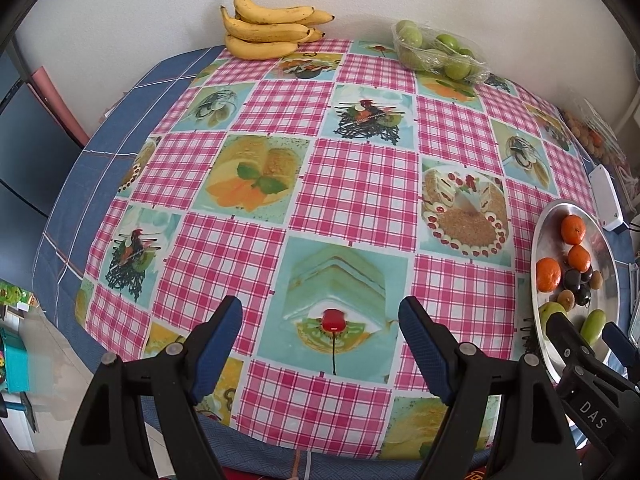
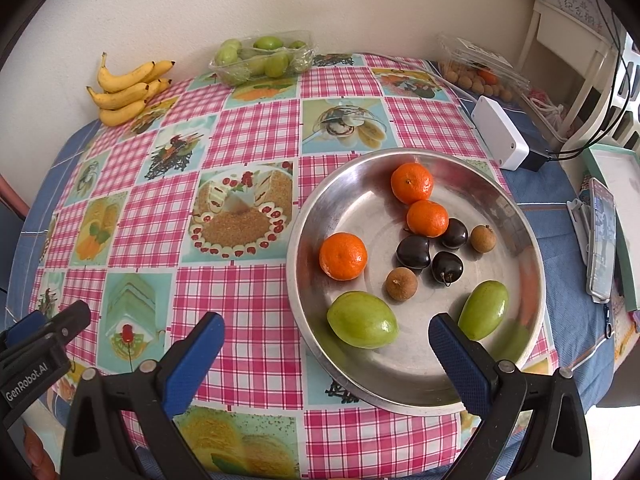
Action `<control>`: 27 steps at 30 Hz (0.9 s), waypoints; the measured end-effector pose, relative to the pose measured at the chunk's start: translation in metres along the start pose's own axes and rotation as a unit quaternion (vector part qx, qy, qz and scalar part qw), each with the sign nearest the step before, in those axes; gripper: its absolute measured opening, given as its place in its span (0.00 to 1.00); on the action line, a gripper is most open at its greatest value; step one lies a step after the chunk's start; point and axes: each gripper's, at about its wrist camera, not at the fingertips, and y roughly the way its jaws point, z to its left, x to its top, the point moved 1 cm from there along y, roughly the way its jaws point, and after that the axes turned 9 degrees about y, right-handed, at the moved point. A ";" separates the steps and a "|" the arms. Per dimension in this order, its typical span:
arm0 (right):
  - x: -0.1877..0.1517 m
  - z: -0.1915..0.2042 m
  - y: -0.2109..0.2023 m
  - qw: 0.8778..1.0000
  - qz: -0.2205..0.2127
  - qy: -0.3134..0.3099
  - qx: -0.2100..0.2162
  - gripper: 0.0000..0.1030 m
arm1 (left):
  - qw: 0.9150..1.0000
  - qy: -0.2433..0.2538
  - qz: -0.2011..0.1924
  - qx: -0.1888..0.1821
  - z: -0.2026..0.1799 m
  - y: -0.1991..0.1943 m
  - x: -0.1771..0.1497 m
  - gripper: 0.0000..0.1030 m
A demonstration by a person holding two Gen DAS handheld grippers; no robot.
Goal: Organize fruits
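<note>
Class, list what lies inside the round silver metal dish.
Inside the round silver metal dish: three orange mandarins, three dark cherries, two brown longans, two green oval fruits. The right claw's finger covers part of its near floor.

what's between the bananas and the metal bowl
Nothing but bare tablecloth between the bananas and the metal bowl, clearest in the right wrist view.

Mandarins [image 2: 412, 183], cherries [image 2: 413, 251], longans [image 2: 401, 284], green fruits [image 2: 362, 320] lie in steel plate [image 2: 316, 216].
</note>
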 end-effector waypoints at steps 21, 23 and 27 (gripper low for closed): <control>0.000 0.000 0.003 1.000 0.002 -0.006 -0.003 1.00 | 1.000 -0.005 0.004 0.000 0.001 0.002 -0.001 0.79; 0.000 0.000 0.003 1.000 0.002 -0.005 -0.004 1.00 | 1.000 -0.005 0.004 0.000 0.001 0.002 -0.001 0.79; 0.000 0.000 0.003 1.000 0.002 -0.006 -0.004 1.00 | 1.000 -0.004 0.003 0.000 0.001 0.002 -0.001 0.79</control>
